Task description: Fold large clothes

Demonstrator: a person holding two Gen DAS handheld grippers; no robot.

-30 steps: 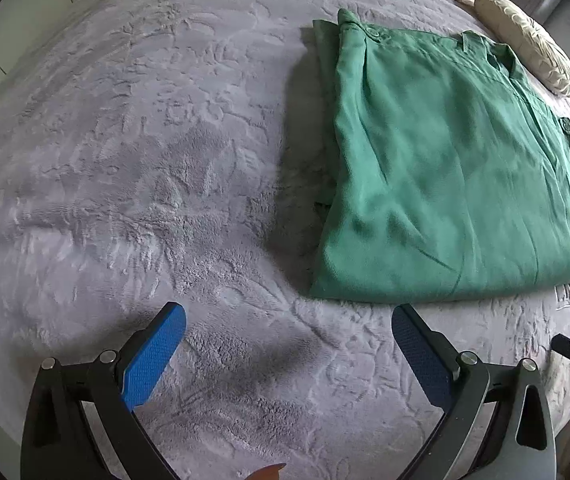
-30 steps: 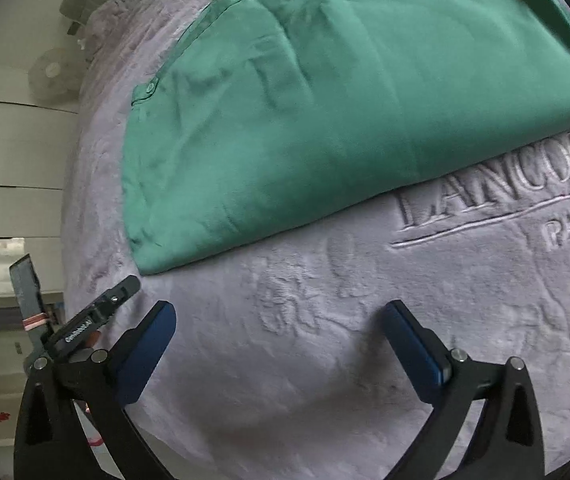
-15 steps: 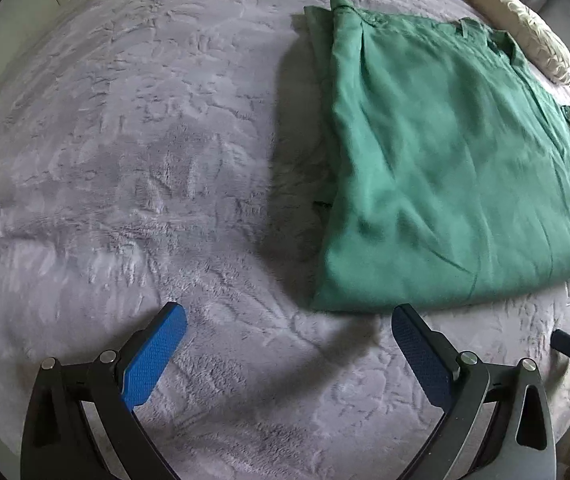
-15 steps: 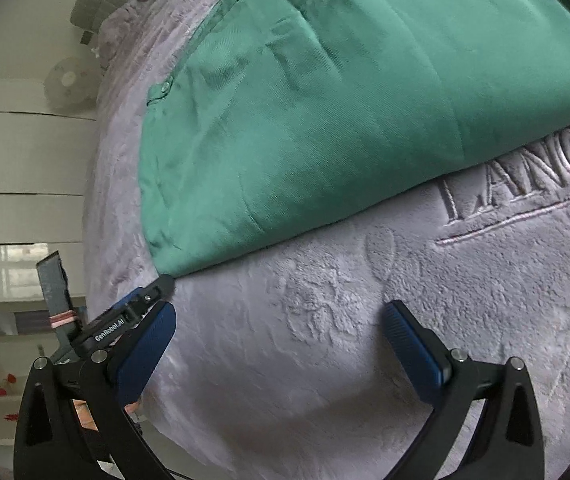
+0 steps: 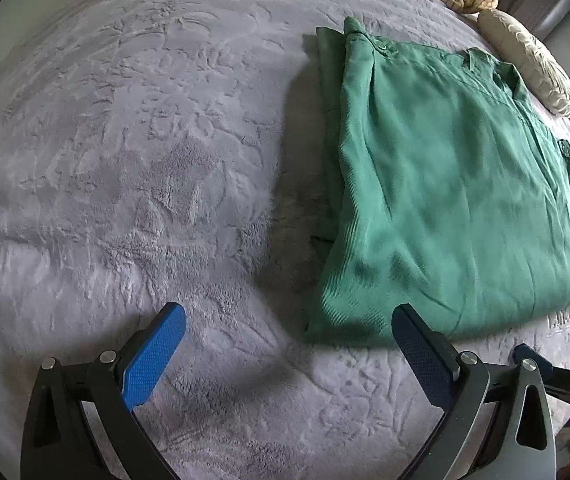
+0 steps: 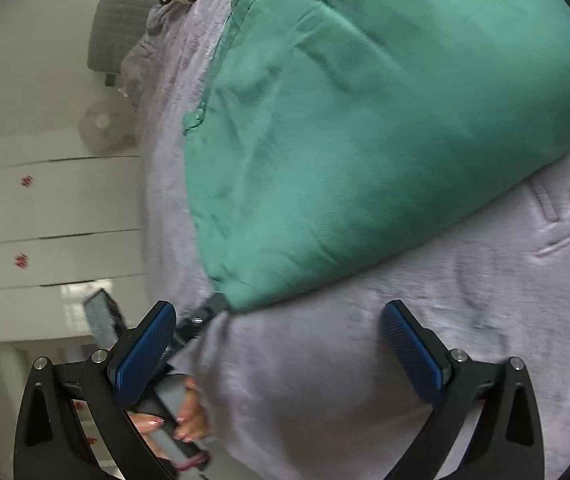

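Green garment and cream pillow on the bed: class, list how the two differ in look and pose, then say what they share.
The green garment is plain, smooth cloth; the cream pillow has a raised, textured pattern.
The green garment lies flat, folded into layers; the cream pillow is plump and rounded.
The green garment takes up much more of the view than the cream pillow.
Both rest on the grey blanket, and neither is gripped.
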